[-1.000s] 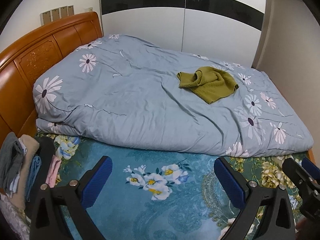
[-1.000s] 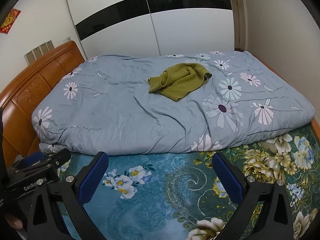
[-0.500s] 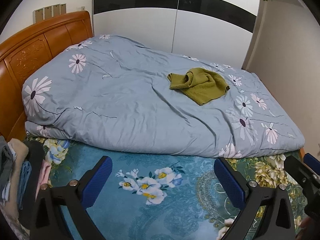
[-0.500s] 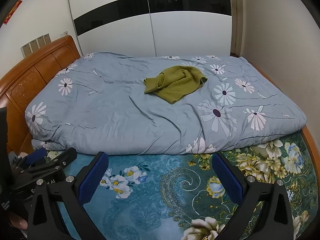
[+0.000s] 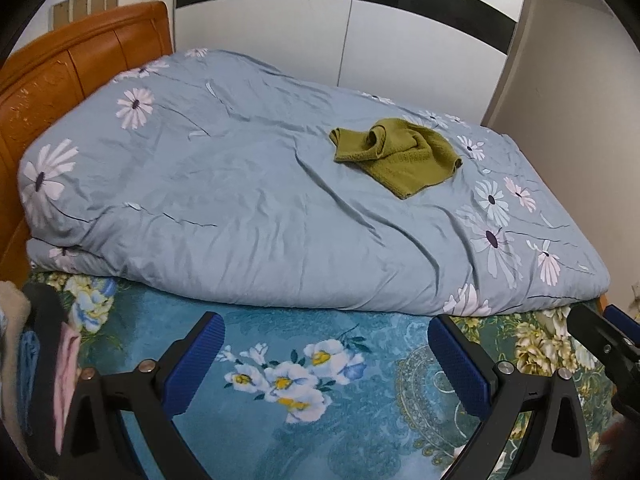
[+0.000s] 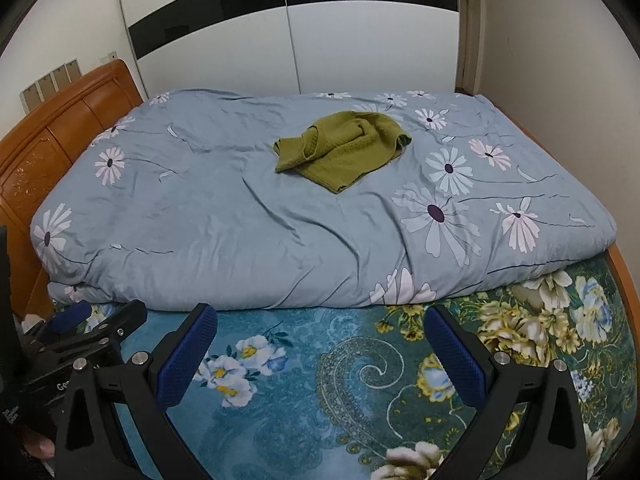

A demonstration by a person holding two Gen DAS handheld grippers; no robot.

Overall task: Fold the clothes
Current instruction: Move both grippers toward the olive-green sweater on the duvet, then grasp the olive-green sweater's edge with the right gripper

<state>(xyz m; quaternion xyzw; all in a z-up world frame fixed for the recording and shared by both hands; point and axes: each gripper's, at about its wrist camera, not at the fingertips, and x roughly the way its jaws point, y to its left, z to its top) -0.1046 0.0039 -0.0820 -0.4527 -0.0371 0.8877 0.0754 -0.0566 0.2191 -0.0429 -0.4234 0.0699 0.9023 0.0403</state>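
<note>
the left gripper [image 5: 324, 344] stood wide apart and gripped nothing, its two blue pads over the teal floral sheet [image 5: 280, 420] at the near edge of the bed. the right gripper [image 6: 320, 336] was equally wide and bare, poised above the same sheet just short of the quilt's fold. both seemed held low and parted because nothing was yet in reach; the task looked barely begun.

beyond them the grey-blue daisy quilt [image 6: 240, 216] lay heaped across the mattress, making a soft, raised bed for the work. on it, well apart from both tools and toward the far right, sat one olive-green knitted garment [image 5: 400, 156], crumpled with a part rolled over itself, so it would likely need spreading flat before any fold.

counted: two grippers, one green garment, one quilt. at the left edge a pile of clothes [image 5: 24, 368] showed, number unclear. a wooden headboard [image 6: 60, 128] and a white wardrobe [image 6: 360, 48] closed the scene.
</note>
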